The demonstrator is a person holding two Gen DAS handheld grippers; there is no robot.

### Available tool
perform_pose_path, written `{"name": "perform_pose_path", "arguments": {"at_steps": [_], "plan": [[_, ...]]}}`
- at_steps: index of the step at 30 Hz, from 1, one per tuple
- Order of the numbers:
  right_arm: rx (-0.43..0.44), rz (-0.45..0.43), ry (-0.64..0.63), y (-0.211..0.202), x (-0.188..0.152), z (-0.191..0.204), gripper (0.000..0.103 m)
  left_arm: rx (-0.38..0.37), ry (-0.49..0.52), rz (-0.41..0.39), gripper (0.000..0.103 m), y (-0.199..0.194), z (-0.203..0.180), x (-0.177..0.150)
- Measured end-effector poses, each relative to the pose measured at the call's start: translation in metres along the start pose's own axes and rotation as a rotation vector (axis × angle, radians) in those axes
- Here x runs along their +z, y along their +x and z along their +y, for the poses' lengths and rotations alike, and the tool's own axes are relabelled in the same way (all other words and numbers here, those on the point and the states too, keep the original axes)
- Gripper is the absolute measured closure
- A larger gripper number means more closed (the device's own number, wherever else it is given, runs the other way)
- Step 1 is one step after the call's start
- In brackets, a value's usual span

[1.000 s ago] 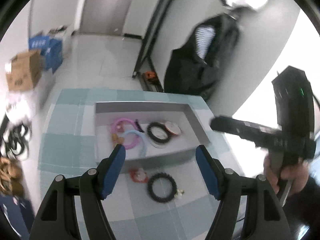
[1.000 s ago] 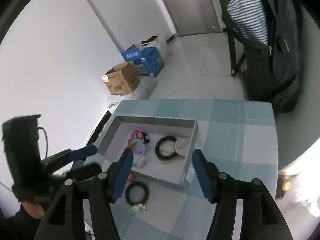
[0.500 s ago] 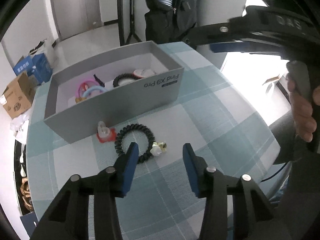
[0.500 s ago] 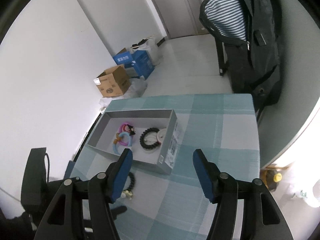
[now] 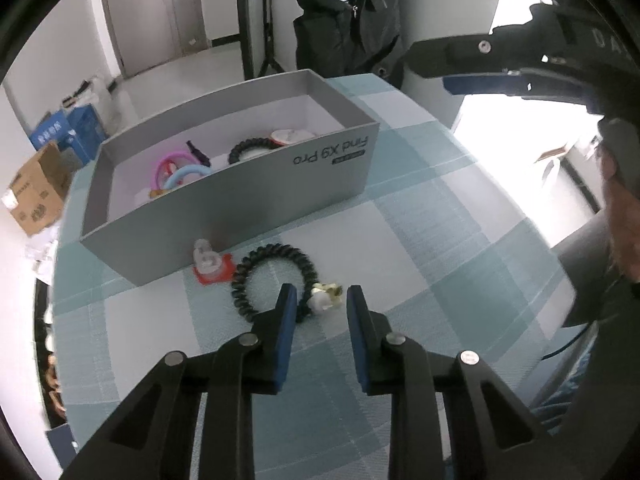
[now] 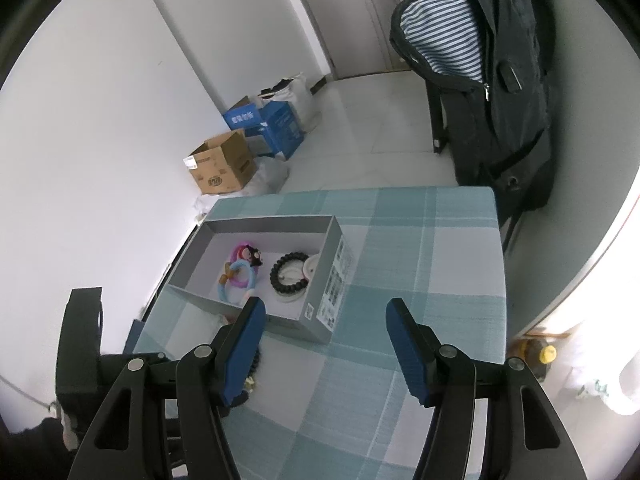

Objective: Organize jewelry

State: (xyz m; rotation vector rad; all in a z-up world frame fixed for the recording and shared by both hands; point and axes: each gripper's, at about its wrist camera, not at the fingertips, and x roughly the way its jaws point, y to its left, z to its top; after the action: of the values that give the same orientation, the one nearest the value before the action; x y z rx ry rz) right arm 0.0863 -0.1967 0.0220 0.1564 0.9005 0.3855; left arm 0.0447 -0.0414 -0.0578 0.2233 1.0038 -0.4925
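A grey box (image 5: 256, 196) on the checked tablecloth holds pink and blue rings (image 5: 176, 170), a black beaded bracelet (image 5: 250, 148) and a white round piece. In front of it lie a black beaded bracelet (image 5: 272, 280) with a white charm (image 5: 322, 298) and a small red-and-white clip (image 5: 210, 262). My left gripper (image 5: 318, 300) is open, low over the table, its fingers either side of the charm. My right gripper (image 6: 326, 328) is open and empty, high above the box (image 6: 320, 292).
The teal checked table (image 6: 420, 280) stands by a white wall. A dark jacket on a chair (image 6: 500, 80) is beyond the far edge. Cardboard and blue boxes (image 6: 248, 148) sit on the floor. The right gripper body (image 5: 520, 64) hangs over the table's right side.
My left gripper has dropped towards the table and narrowed, now straddling the loose bracelet's charm. My right gripper has risen and pulled back from the box.
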Motion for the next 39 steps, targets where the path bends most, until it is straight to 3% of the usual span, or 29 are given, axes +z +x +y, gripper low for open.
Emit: {"name": "perform_pose_path", "arguments": {"at_steps": [3, 7, 14, 22, 33, 39], "plan": [[0.000, 0.001, 0.000, 0.001, 0.000, 0.000, 0.041, 0.018, 0.029, -0.007, 0.084, -0.001, -0.004, -0.001], [0.004, 0.006, -0.004, 0.001, -0.001, 0.001, 0.041, 0.014, 0.026, -0.001, 0.095, 0.002, -0.004, 0.000], [0.005, 0.025, -0.018, 0.003, -0.004, 0.004, 0.041, -0.029, -0.030, -0.012, 0.095, -0.003, 0.007, 0.001], [0.018, 0.084, -0.052, 0.010, -0.020, 0.011, 0.041, -0.083, -0.101, -0.120, 0.095, -0.034, 0.019, 0.007], [0.049, 0.257, -0.264, 0.056, -0.071, 0.058, 0.045, -0.079, -0.263, -0.213, 0.095, -0.060, 0.050, -0.002], [-0.012, 0.240, -0.408, 0.065, -0.087, 0.087, 0.047, -0.085, -0.309, -0.237, 0.095, -0.062, 0.060, -0.002]]}}
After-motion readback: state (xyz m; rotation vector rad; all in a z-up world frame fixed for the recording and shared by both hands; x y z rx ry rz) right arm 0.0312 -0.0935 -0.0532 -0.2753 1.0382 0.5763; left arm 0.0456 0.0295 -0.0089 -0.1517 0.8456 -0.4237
